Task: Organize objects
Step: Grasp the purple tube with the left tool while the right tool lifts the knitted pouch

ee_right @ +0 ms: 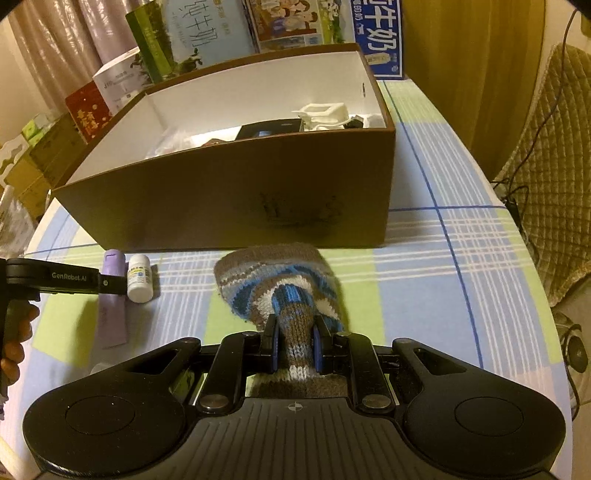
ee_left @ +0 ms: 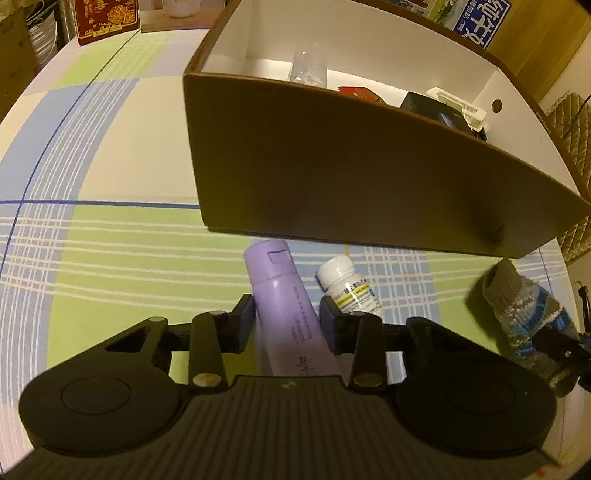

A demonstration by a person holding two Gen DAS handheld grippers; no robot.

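Nearest in the right wrist view: right gripper [ee_right: 294,345] clamped on a striped knitted sock in brown, blue, grey and white wool [ee_right: 284,284], blue-padded fingers [ee_right: 272,345] pressing a narrowed brown section from both sides; rest of the sock bulging forward over the checked green, blue and cream tablecloth [ee_right: 443,258], toe end close to the box wall; lifted or resting, cannot tell.

Nearest in the left wrist view: left gripper [ee_left: 288,319] spread around a lilac plastic squeeze tube with a flip cap [ee_left: 284,299]; tube lying on the cloth between the fingers, cap pointing toward the box; left pad [ee_left: 244,319] touching or just beside the tube, right pad apart from it with a gap showing, so not clenched. Just beside the tube, on its right: a small white plastic pill bottle with a white cap and a yellow-striped label [ee_left: 351,288], lying tilted. In the right wrist view, left gripper seen side-on, held by a hand [ee_right: 16,339] at the left edge.

Farther back: a large brown cardboard box with a white inside [ee_left: 332,177], open at the top, standing on the cloth just beyond tube and bottle; inside, a clear plastic bottle [ee_left: 308,66], a small red box [ee_left: 356,92], a black box [ee_left: 436,109] and a white plastic frame-like item [ee_right: 325,112]. Beyond the box: stacked printed cartons [ee_right: 195,40] and a red decorated box [ee_left: 105,18].
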